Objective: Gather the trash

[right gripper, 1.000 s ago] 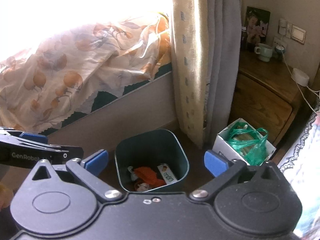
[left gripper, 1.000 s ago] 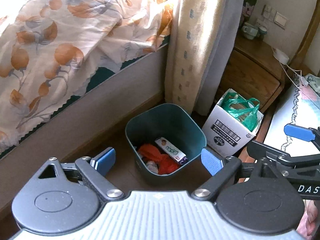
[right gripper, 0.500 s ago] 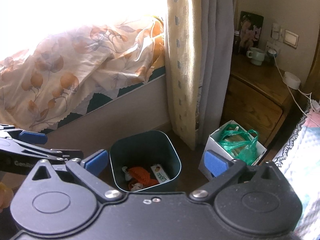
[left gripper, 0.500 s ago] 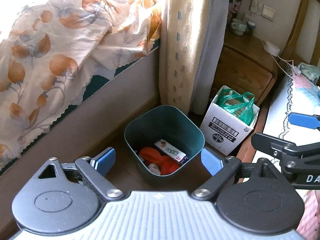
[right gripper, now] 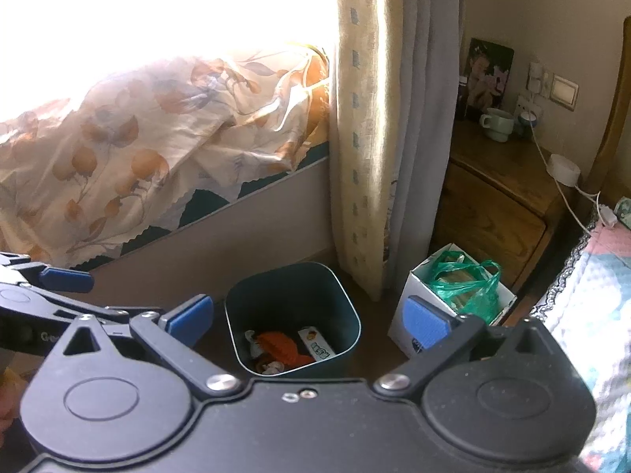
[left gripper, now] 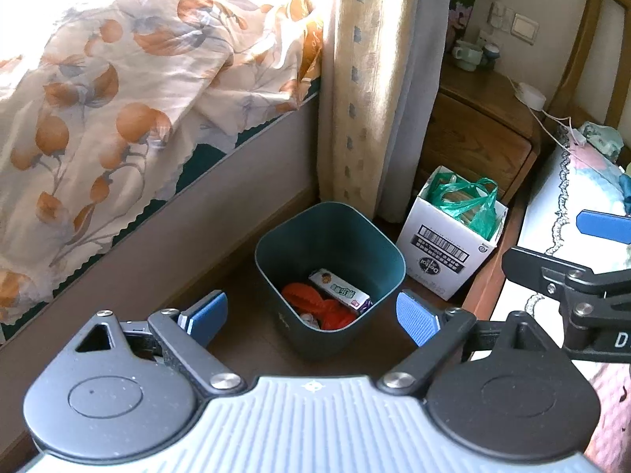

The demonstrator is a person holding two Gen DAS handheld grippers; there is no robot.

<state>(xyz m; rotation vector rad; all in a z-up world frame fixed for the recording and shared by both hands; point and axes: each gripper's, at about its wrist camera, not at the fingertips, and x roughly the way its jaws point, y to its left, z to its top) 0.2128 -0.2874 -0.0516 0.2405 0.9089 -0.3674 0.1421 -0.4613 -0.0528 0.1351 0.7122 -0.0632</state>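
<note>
A dark teal waste bin [left gripper: 347, 222] [right gripper: 315, 276] stands on the brown floor by the bed base. Inside lie an orange wrapper [left gripper: 315, 303] [right gripper: 280, 347], a small white printed carton [left gripper: 341, 289] [right gripper: 315, 345] and crumpled paper [right gripper: 272, 368]. My left gripper [left gripper: 311, 317] hovers above and in front of the bin, open, nothing between its blue pads. My right gripper [right gripper: 307, 319] is also open and empty, held higher over the bin. Each gripper shows at the edge of the other's view.
A white cardboard box [left gripper: 445, 252] [right gripper: 414, 299] holding a green plastic bag [left gripper: 465, 201] [right gripper: 461, 283] sits right of the bin. Behind hang curtains [left gripper: 378, 79]. A wooden nightstand [left gripper: 481, 134] carries a mug [right gripper: 497, 124]. Floral bedding [left gripper: 118, 98] lies left; another bed's edge [right gripper: 591, 295] is at right.
Both grippers have drawn back and up from the bin, which now looks smaller and farther off. Both stay open and empty.
</note>
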